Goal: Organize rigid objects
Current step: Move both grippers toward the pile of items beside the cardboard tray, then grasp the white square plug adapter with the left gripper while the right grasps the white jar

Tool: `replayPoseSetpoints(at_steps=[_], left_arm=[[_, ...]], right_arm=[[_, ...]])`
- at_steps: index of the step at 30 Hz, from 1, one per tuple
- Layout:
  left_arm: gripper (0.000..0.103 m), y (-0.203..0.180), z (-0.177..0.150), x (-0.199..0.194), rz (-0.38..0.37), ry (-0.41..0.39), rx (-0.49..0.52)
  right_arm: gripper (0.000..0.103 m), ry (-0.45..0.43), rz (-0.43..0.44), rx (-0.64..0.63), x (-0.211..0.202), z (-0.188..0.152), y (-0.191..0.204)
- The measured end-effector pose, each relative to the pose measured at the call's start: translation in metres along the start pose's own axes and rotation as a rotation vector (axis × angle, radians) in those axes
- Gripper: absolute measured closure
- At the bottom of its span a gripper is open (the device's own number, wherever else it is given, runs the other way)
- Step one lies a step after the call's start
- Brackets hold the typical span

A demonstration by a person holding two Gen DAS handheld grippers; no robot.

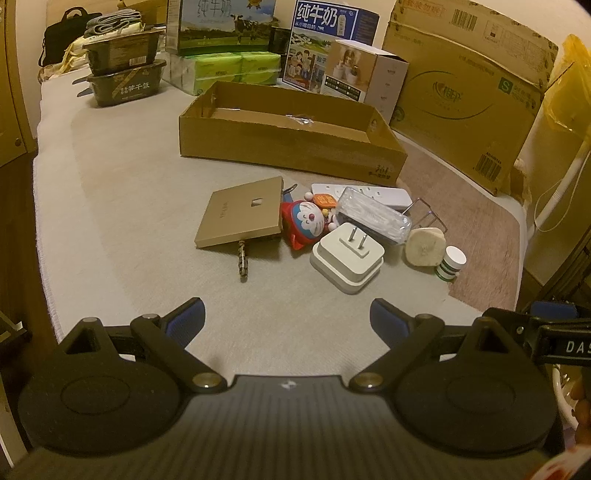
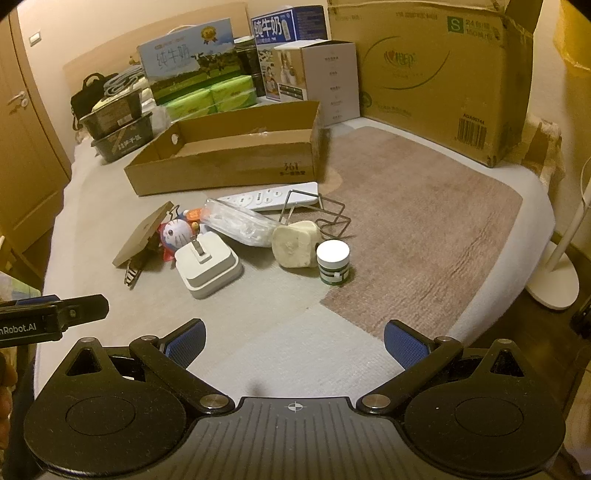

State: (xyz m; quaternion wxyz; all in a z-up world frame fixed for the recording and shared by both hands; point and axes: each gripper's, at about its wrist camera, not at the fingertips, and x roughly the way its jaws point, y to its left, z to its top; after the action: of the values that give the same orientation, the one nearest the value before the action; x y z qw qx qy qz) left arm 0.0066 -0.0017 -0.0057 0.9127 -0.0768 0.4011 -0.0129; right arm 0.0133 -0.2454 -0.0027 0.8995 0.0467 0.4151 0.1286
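Observation:
A pile of small objects lies in front of a shallow cardboard tray [image 1: 288,147] [image 2: 221,173]: a flat brown box [image 1: 240,212] [image 2: 140,236], a Doraemon toy [image 1: 304,221] [image 2: 176,234], a white plug adapter [image 1: 349,256] [image 2: 208,267], a clear plastic case [image 1: 373,216] [image 2: 240,223], a white power strip [image 1: 391,195] [image 2: 269,197], a cream block [image 1: 424,247] [image 2: 295,243], a small white-capped jar [image 1: 451,263] [image 2: 332,263] and a wire rack [image 2: 325,214]. My left gripper [image 1: 288,321] and right gripper [image 2: 295,341] hover open near the mat's front edge, holding nothing.
Milk cartons [image 1: 225,26], green tissue packs [image 1: 236,72], black food trays [image 1: 123,70] and a large cardboard box [image 2: 436,74] line the back. A brown mat [image 2: 424,236] covers the right side. A white fan base [image 2: 554,280] stands off the right edge.

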Motion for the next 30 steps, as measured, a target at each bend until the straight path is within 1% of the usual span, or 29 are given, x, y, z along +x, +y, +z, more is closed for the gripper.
replayPoseSetpoints(at_steps=[9,17,19,23,30], left_arm=[[0.008,-0.005,0.003,0.016,-0.029,0.007,0.010],[0.008,-0.017,0.009,0.043,-0.054,0.024,0.033],[0.008,-0.021,0.010,0.050,-0.056,0.024,0.044],[0.008,-0.027,0.012,0.065,-0.063,0.028,0.052],[0.008,-0.036,0.017,0.086,-0.071,0.023,0.066]], right_arm=[[0.001,-0.018,-0.004,-0.006,0.010,0.003,-0.009],[0.001,-0.036,-0.008,-0.041,0.030,0.008,-0.021],[0.007,-0.042,-0.002,-0.054,0.037,0.010,-0.024],[0.014,-0.043,-0.003,-0.080,0.053,0.015,-0.029],[0.032,-0.039,-0.009,-0.123,0.082,0.024,-0.038]])
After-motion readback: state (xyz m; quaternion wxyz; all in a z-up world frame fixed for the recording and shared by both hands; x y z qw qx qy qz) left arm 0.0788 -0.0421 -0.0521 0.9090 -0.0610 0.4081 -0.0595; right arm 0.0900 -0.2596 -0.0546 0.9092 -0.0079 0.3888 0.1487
